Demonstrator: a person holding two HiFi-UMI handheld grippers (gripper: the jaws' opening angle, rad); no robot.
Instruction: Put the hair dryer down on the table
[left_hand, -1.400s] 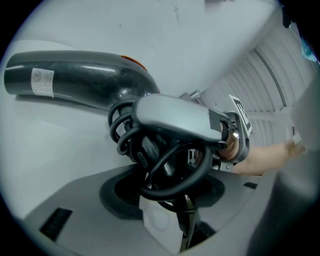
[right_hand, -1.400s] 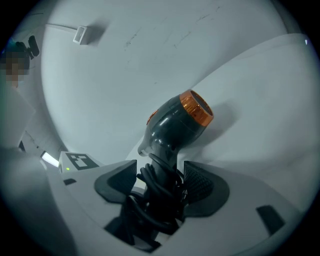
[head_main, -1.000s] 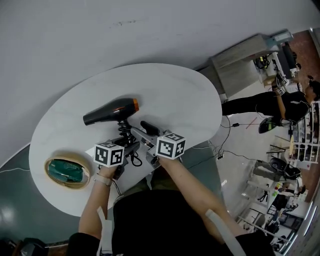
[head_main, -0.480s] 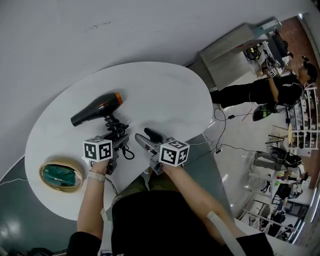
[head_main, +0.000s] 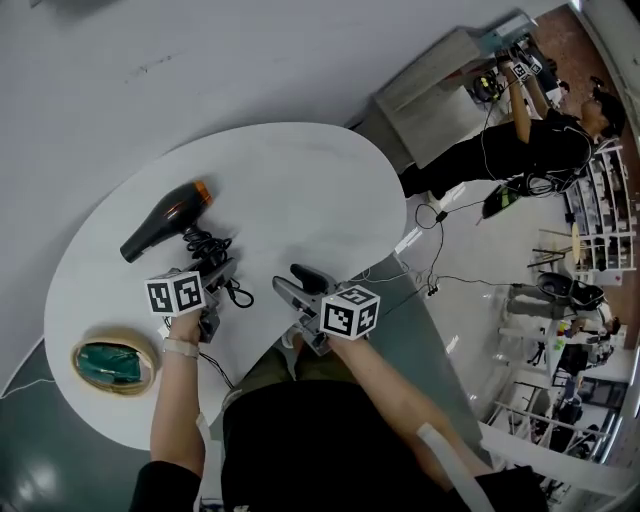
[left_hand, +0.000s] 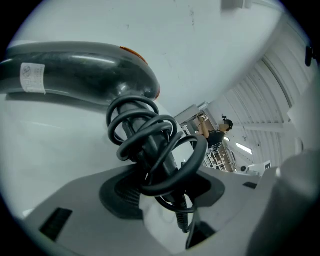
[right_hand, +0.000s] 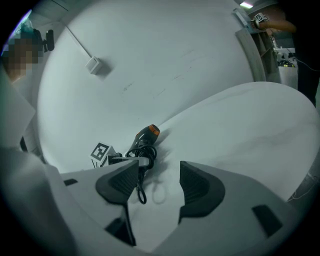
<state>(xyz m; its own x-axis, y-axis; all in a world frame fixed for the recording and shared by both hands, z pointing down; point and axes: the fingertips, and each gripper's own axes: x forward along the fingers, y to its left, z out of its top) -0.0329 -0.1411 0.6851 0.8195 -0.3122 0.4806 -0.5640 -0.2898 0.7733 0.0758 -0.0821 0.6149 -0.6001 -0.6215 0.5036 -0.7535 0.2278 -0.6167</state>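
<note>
**A:** On the white round table (head_main: 300, 190), where is the hair dryer (head_main: 165, 220)?

**B:** If the person's edge of the table is six o'clock, it is at about ten o'clock. Its orange end (head_main: 203, 190) points toward two o'clock and its black nozzle (head_main: 128, 248) toward eight o'clock. It is low over the tabletop. Whether it already touches, I cannot tell.

**A:** Which gripper has it?

**B:** The left gripper (head_main: 215, 270). In the left gripper view, the handle stands between the two jaws with the black cord (left_hand: 201, 151) wound around it. The pads are closed on this bundle. One loop of the cord hangs down beside the gripper.

**A:** And the right gripper (head_main: 297, 285)?

**B:** It is at about six o'clock, near the table edge and apart from the hair dryer. Its jaws have just been closing a little, but they stand apart, and between them there is only bare tabletop.

**A:** Is there anything else on the table?

**B:** A tan round ring (head_main: 118, 388) with something green inside lies at about eight o'clock, near the edge. It is apart from both grippers.
</note>
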